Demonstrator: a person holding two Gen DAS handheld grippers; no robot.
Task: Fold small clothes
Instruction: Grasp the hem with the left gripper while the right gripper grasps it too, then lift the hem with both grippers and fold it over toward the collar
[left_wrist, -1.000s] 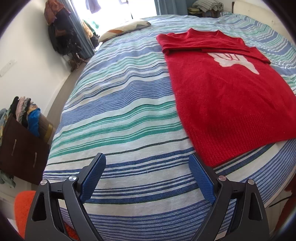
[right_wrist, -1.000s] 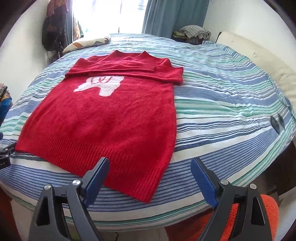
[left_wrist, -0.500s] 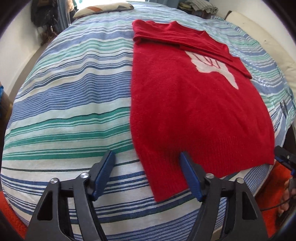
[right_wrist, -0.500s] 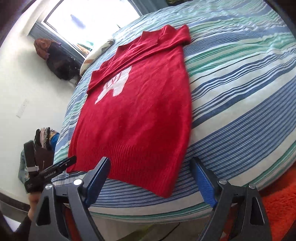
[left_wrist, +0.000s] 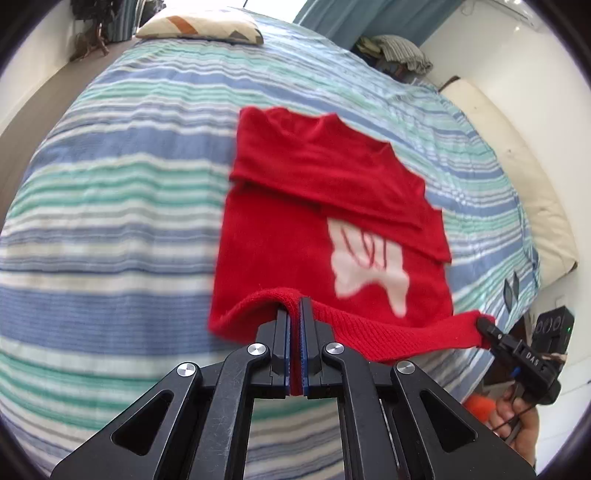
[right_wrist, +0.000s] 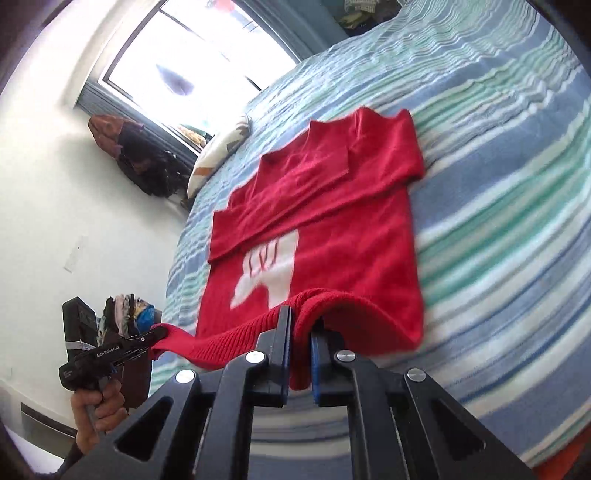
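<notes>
A red knit sweater (left_wrist: 295, 236) with a white motif lies on the striped bed, its sleeves folded across the chest. It also shows in the right wrist view (right_wrist: 332, 236). My left gripper (left_wrist: 295, 314) is shut on the left corner of the ribbed hem, lifted off the bed. My right gripper (right_wrist: 301, 325) is shut on the right hem corner, and it shows in the left wrist view (left_wrist: 487, 326). My left gripper shows in the right wrist view (right_wrist: 157, 334). The hem hangs stretched between both grippers above the sweater's lower body.
The bed's striped blue, green and white cover (left_wrist: 110, 229) fills both views. A pillow (left_wrist: 199, 26) lies at the far end by the window (right_wrist: 192, 62). Clothes hang on the wall (right_wrist: 147, 162). A cream headboard cushion (left_wrist: 517, 177) lies at the right.
Both grippers were open at the near bed edge. They have closed on the hem corners, lifted the hem and carried it forward over the sweater's body.
</notes>
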